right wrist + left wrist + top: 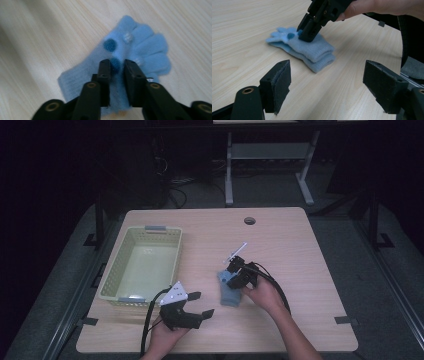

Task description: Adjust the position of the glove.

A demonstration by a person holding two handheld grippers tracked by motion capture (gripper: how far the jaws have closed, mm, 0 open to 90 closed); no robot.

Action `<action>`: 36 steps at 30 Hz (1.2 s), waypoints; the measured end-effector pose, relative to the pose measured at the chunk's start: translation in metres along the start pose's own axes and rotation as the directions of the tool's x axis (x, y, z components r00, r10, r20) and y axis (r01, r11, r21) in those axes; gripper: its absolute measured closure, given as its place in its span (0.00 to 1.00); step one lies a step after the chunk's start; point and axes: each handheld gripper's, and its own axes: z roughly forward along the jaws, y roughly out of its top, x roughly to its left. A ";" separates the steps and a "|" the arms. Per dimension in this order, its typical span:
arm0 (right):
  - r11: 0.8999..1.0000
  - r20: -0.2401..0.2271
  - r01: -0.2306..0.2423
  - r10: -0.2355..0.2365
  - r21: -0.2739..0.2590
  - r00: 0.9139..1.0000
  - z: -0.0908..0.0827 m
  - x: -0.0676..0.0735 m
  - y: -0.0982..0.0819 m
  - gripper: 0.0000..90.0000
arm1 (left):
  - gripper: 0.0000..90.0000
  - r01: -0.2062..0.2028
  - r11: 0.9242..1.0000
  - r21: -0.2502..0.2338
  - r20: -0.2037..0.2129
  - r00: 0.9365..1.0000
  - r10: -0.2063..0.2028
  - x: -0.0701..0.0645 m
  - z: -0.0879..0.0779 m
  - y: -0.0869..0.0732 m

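Observation:
A pair of light blue knitted gloves with dark blue dots lies stacked in the middle of the wooden table. In the left gripper view the gloves lie flat, fingers pointing left. My right gripper points down onto them, its tips resting on the top glove near the finger end. Its jaws stand a narrow gap apart over a dark blue dot on the glove, not pinching it. My left gripper hovers near the front edge, wide open and empty, facing the gloves.
A pale green plastic basket stands at the table's left side. A round cable hole sits near the far edge. Beyond the table are a dark floor and a desk frame.

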 end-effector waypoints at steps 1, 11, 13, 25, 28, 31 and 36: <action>1.000 -0.007 -0.005 0.005 -0.009 1.000 0.000 0.000 -0.001 0.80 | 0.25 0.002 1.000 -0.002 0.000 1.000 -0.002 0.000 0.000 0.000; 0.998 -0.045 -0.044 0.042 -0.048 0.998 0.008 -0.002 -0.010 0.87 | 0.27 0.020 1.000 0.014 0.007 1.000 -0.020 -0.001 0.005 -0.002; 0.995 -0.075 -0.072 0.067 -0.063 0.995 0.013 -0.005 -0.014 0.87 | 0.27 0.031 0.999 0.014 0.009 0.999 -0.031 -0.001 0.007 -0.002; 0.966 -0.125 -0.199 0.180 -0.165 0.976 -0.013 -0.010 -0.036 0.60 | 0.30 0.207 0.975 0.078 -0.014 0.978 -0.206 0.004 0.032 0.016; 0.953 -0.133 -0.232 0.208 -0.196 0.969 -0.017 -0.012 -0.044 0.57 | 0.32 0.263 0.963 0.066 0.017 0.964 -0.264 0.010 0.040 0.023; 0.936 -0.145 -0.282 0.256 -0.209 0.956 -0.019 -0.016 -0.052 0.51 | 0.33 0.293 0.952 0.085 -0.005 0.956 -0.293 0.015 0.052 0.028; 0.908 -0.211 -0.350 0.304 -0.231 0.929 -0.019 -0.021 -0.065 0.48 | 0.34 0.424 0.899 0.111 -0.003 0.905 -0.426 0.031 0.068 0.030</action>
